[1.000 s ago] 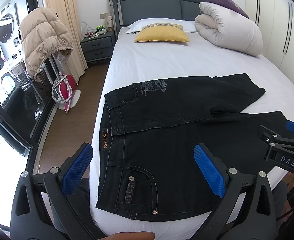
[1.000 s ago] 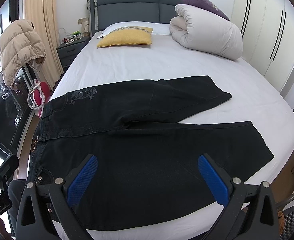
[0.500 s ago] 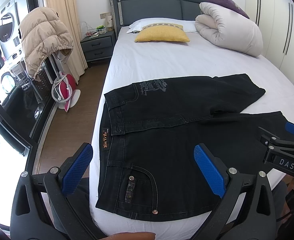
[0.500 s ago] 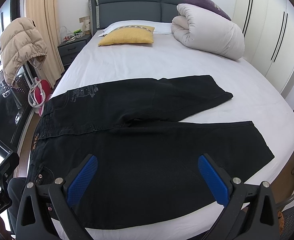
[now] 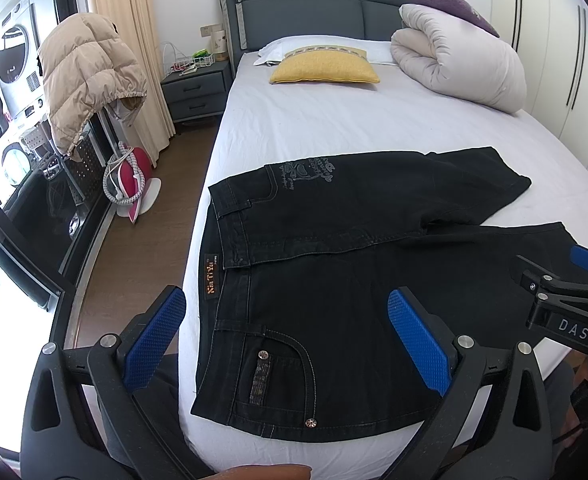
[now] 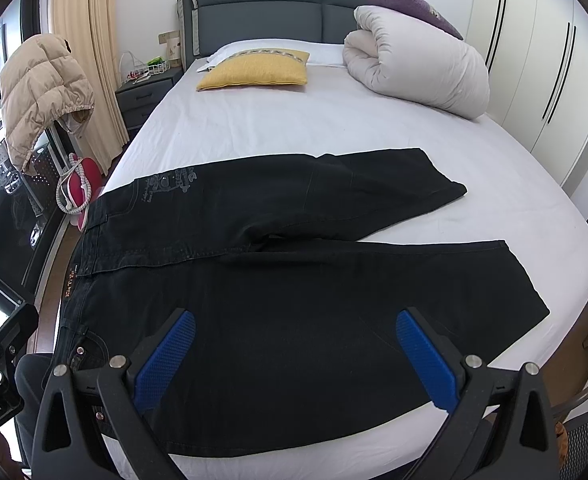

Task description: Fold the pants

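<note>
- Little had moved since the earlier frames: both tools had only drifted slightly, and the pants lay as before.
- Left gripper [image 5: 290,338] hovered with its blue pads spread wide apart, holding nothing, above the near left corner of the pants [image 5: 333,280], over the waistband and the studded pocket [image 5: 272,368].
- Right gripper [image 6: 294,356] hung likewise with pads wide apart and empty, above the near leg [image 6: 333,320] around its middle.
- Between them, the black pants were spread flat across the near part of the bed [image 6: 294,128], waist at the left edge, legs running right; the far leg [image 6: 333,196] angled away, so the two legs forked.
- Beyond lay a yellow pillow [image 6: 254,70] and a rolled duvet [image 6: 417,72] at the far end, well apart from the pants; a beige jacket [image 5: 86,76] hung off to the left.
- Judged from this, folding had not yet begun, and the step in hand was choosing grasp points.
- To do it well, the left tool should pinch the near waistband corner and the right the near hem, taking both layers of cloth.
- Lifting both together and carrying the near leg over the far one, edges matched, would keep the denim from bunching at the crotch.
</note>
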`<state>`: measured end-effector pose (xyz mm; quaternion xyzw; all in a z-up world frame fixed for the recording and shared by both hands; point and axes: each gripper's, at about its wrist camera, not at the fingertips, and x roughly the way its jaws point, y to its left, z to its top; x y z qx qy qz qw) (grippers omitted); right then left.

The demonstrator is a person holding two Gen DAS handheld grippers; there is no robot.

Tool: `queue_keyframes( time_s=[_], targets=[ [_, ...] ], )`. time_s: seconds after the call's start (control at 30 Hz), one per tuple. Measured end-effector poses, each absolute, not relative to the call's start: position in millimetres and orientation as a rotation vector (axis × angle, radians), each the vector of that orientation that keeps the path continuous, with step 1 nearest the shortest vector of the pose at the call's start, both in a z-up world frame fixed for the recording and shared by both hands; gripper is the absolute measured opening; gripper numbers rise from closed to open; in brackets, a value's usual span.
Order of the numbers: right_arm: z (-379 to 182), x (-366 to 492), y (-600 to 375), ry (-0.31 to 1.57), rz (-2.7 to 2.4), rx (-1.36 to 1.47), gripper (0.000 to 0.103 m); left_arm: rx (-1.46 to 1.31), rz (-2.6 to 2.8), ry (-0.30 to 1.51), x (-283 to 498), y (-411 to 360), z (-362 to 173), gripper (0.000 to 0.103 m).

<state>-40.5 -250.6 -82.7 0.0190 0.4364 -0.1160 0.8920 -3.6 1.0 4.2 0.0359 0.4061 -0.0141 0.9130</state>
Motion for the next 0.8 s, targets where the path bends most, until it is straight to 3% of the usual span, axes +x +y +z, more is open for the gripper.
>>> queue_keyframes(
  time_s=[0.8],
  targets=[
    [-84.5, -42.6, -248.0, 0.91, -0.24, 0.039, 0.103, 0.073, -0.03, 0.838, -4.0, -2.8, 4.9, 0.103]
  ],
)
